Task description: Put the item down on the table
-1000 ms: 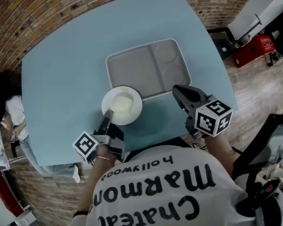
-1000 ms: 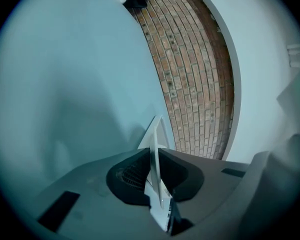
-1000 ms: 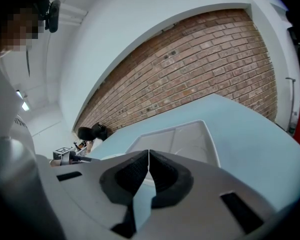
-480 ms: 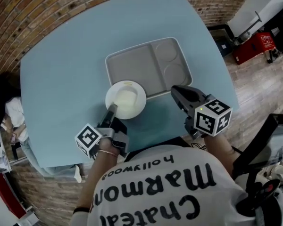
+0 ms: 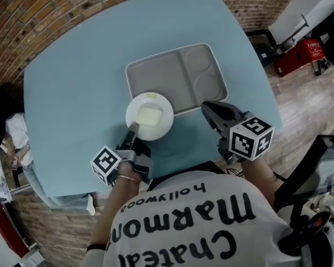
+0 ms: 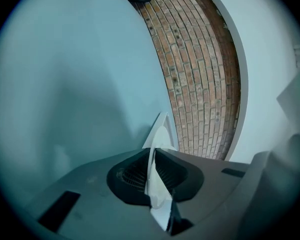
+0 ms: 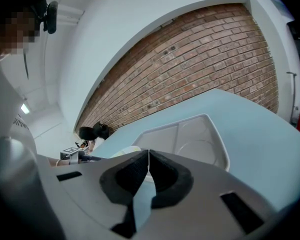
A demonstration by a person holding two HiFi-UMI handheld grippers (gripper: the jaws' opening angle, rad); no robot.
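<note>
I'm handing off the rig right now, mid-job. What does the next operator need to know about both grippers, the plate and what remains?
Left gripper: shut on the near rim of the white plate.
Right gripper: shut, empty, near the grey tray's near right corner.
Plate: in the head view it overlaps the tray's near left corner; whether it rests on anything cannot be told.
Done: plate gripped.
Left: set it on the blue table, then release.

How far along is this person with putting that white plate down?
Done: the left gripper has the white plate, jaws shut on its rim. In hand: it holds the plate over the table, at a corner of the grey tray. Left: set it down and let go. The right gripper is shut, empty.
</note>
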